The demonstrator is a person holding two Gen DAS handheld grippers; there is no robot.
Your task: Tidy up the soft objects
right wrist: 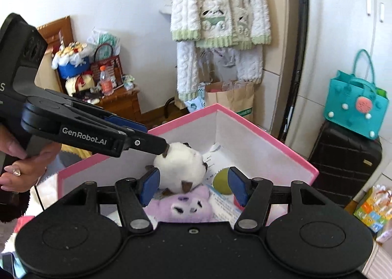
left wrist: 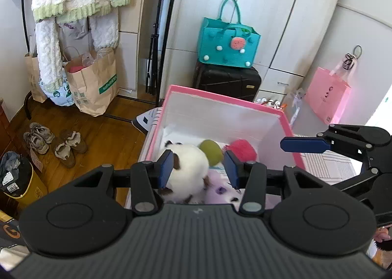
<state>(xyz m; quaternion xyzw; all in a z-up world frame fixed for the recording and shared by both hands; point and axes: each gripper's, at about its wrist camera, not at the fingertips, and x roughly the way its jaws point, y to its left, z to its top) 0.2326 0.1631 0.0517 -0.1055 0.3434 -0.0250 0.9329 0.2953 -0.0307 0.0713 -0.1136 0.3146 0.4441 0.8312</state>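
A pink-rimmed white box (left wrist: 289, 127) (right wrist: 289, 154) holds soft toys: a white plush with brown patches (left wrist: 188, 168) (right wrist: 180, 168), a purple plush (left wrist: 221, 189) (right wrist: 188, 205), a green ball (left wrist: 210, 151) (right wrist: 221, 182) and a pink fuzzy ball (left wrist: 242, 150). My left gripper (left wrist: 198, 168) (right wrist: 152, 139) is open above the box, its fingers either side of the white plush, with one fingertip against it in the right wrist view. My right gripper (right wrist: 193, 185) (left wrist: 303, 145) is open and empty over the box's near edge.
A teal bag (left wrist: 227, 43) (right wrist: 355, 107) sits on a black suitcase (left wrist: 227, 80) (right wrist: 343, 163) behind the box. Paper bags (left wrist: 93, 82) and shoes (left wrist: 56, 143) are on the wooden floor at left. A pink bag (left wrist: 327, 95) hangs at right.
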